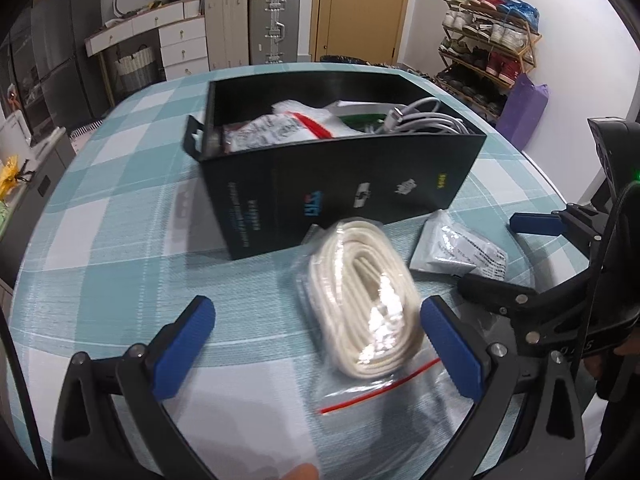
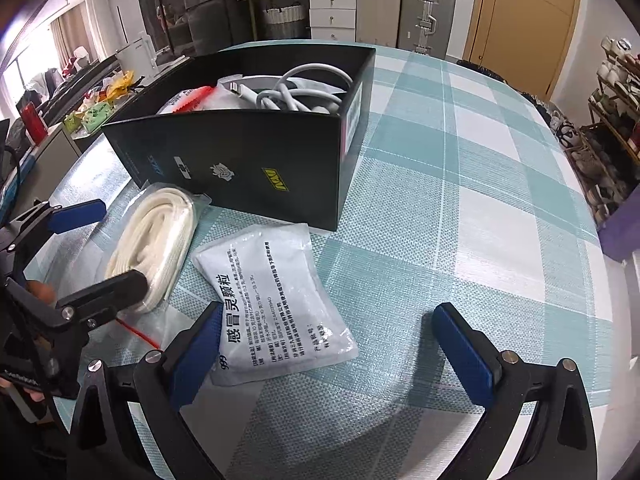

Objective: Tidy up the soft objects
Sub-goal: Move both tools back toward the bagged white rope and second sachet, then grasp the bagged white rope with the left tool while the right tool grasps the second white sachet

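Checked tablecloth [image 1: 120, 208], rope bag [image 1: 364, 300] between left tool [image 1: 320, 344] fingers

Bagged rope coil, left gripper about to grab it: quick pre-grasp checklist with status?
1. Left gripper open wide: ok.
2. Bagged rope coil between the fingers: not ok; it lies toward the right pad, and the left side of the gap holds nothing.
3. Coil free of neighbours: ok for the medicine sachet, which lies apart; whether it touches the black box behind it, cannot tell.
4. Right gripper out of the way: ok; open, over the sachet beside the coil.
5. Room in the box: cannot tell; a white cable and packets already fill the visible part.
6. Bag sealed at the red strip: cannot tell.
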A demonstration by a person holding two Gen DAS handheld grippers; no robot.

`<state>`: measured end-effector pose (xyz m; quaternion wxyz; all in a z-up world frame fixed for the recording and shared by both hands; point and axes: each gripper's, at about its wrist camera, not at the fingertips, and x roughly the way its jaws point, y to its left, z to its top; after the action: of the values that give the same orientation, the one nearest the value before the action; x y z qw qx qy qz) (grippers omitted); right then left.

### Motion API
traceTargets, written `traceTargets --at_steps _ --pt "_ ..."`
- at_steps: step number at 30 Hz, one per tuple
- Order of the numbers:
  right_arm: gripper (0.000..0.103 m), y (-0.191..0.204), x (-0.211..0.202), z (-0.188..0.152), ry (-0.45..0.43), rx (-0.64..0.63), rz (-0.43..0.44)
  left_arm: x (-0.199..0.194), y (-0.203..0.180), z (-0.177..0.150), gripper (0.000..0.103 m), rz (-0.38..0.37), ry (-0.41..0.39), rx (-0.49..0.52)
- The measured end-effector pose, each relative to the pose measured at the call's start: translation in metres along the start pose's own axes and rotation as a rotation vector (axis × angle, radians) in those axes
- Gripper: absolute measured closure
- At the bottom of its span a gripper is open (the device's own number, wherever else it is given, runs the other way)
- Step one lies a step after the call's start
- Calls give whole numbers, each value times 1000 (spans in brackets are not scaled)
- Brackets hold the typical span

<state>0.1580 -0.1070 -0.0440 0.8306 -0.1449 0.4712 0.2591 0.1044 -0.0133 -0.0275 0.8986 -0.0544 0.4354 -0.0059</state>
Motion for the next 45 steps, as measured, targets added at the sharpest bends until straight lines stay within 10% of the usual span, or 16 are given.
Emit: traceTargets --at_steps 28,38,45 --pt "2 7 1 -4 -22 -39 31 11 -2 -1 0 77 58 52" --pt "52 14 -8 -2 -63 -78 56 12 -2 -1 0 76 59 53" --pt "58 17 -10 -3 -60 -101 62 12 -7 -1 0 62 62 71"
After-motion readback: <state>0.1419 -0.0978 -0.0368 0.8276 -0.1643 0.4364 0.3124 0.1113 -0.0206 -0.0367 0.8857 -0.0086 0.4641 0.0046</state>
